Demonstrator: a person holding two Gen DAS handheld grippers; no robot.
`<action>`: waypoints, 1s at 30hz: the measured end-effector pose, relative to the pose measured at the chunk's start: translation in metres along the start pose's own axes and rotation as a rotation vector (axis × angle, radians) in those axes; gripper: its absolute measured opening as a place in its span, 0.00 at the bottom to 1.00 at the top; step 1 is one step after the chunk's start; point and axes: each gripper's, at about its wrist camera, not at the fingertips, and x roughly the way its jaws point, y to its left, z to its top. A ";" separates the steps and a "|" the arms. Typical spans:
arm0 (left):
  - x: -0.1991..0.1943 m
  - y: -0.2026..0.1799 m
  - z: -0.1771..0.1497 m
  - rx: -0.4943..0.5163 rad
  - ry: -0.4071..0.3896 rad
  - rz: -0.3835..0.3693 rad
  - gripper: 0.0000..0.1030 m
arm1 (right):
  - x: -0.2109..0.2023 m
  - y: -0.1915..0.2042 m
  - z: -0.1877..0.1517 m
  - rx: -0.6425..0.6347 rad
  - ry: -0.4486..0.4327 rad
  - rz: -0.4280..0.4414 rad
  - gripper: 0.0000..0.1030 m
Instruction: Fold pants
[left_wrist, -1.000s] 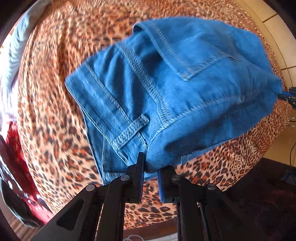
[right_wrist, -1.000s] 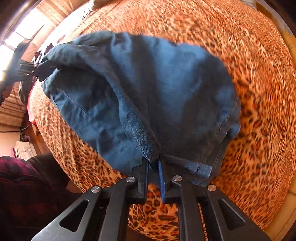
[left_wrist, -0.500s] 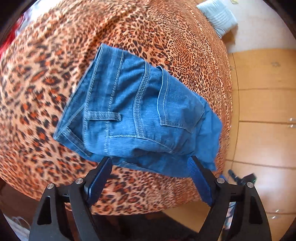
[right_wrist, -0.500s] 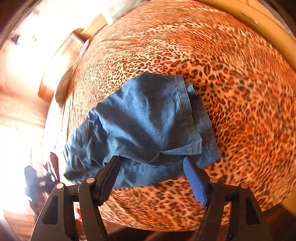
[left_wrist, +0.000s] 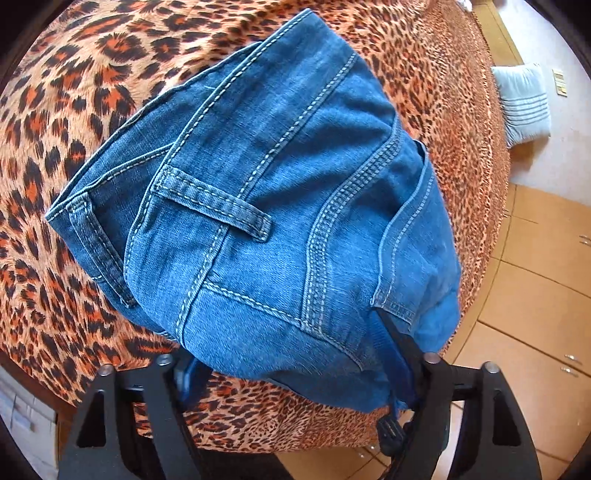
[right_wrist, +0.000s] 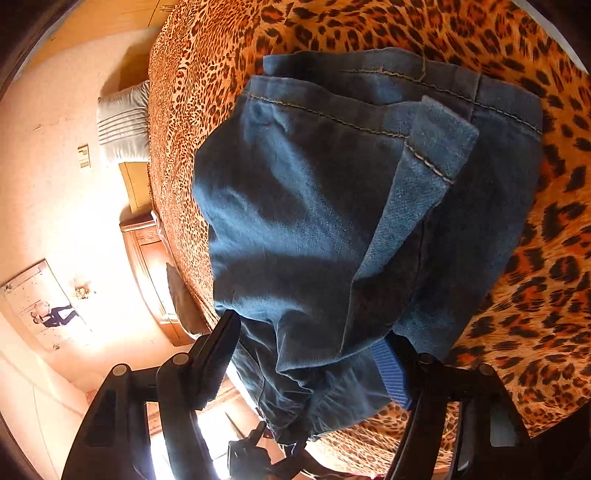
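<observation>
The blue jeans (left_wrist: 277, 221) lie folded in a thick bundle on the leopard-print bed cover (left_wrist: 74, 92), waistband and belt loop facing up. My left gripper (left_wrist: 291, 354) straddles the bundle's near edge. Its jaws are closing, with denim between them and draped over both fingers. In the right wrist view the jeans (right_wrist: 314, 221) show their hem end and a turned-up cuff. My right gripper (right_wrist: 306, 336) straddles that end, jaws closing, and denim fills the gap between them. The blue pad (right_wrist: 391, 373) touches the cloth.
The bed cover (right_wrist: 535, 295) drops off at the edge right beside the bundle. Tan floor tiles (left_wrist: 535, 295) lie beyond it. A pale striped pillow (left_wrist: 524, 103) rests at the bed's far end. A wooden headboard (right_wrist: 147, 258) and a framed picture (right_wrist: 44, 306) stand by the wall.
A second ago both grippers were shut on the lifted jeans. They then opened wide and the jeans dropped onto the bed. Both have since rolled, moved in close, and narrowed around the bundle.
</observation>
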 end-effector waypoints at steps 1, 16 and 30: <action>0.001 -0.003 0.003 0.003 0.015 -0.013 0.31 | 0.000 0.003 0.002 -0.021 -0.008 -0.010 0.40; -0.043 -0.024 -0.018 0.222 -0.062 0.156 0.12 | -0.007 0.023 -0.011 -0.371 0.116 -0.198 0.09; -0.036 -0.023 -0.051 0.389 -0.020 0.244 0.36 | -0.026 -0.018 -0.008 -0.326 0.142 -0.302 0.23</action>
